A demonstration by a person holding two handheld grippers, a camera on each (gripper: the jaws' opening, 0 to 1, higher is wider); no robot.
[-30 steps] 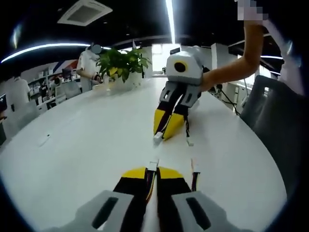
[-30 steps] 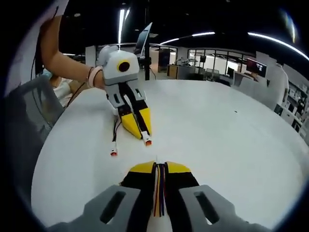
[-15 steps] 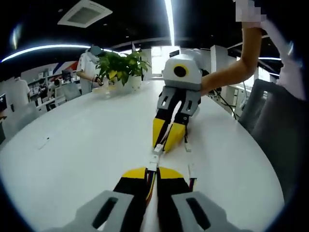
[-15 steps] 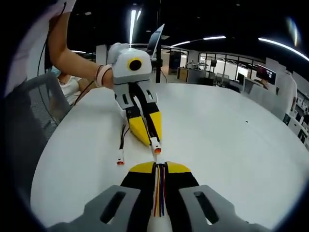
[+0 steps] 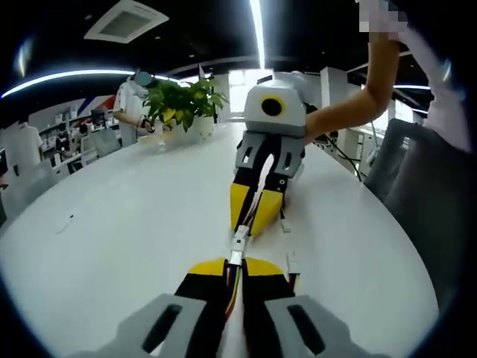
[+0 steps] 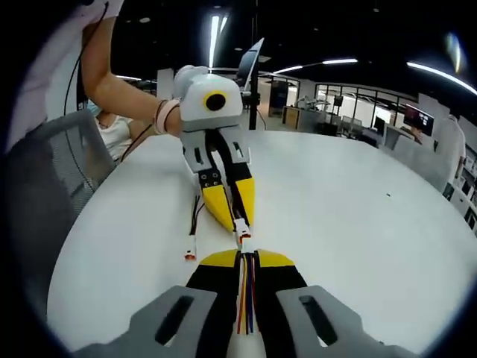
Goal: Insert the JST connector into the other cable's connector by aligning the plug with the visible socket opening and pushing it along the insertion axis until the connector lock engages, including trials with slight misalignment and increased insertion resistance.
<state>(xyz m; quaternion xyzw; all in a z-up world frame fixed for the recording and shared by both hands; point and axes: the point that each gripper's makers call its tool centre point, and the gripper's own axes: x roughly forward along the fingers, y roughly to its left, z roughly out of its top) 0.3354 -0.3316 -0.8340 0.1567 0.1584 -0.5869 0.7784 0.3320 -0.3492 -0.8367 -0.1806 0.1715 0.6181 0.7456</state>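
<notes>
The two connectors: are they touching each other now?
Touching. In the left gripper view the two connectors meet end to end with no gap between the tongs; the right gripper view agrees. Locking cannot be told.

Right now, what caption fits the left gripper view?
Two tongs meet tip to tip over a white table, joining small cable connectors.

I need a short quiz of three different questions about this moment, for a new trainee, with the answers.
1. True or false: both grippers are shut on cables.
2. What stands at the far table edge in the left gripper view? A) plant B) lamp C) box
3. Fill in: the two connectors meet over the white ____.

Key:
1. True: left gripper and right gripper each clamp a cable.
2. A, the plant.
3. Table; the connectors meet tip to tip.
</notes>
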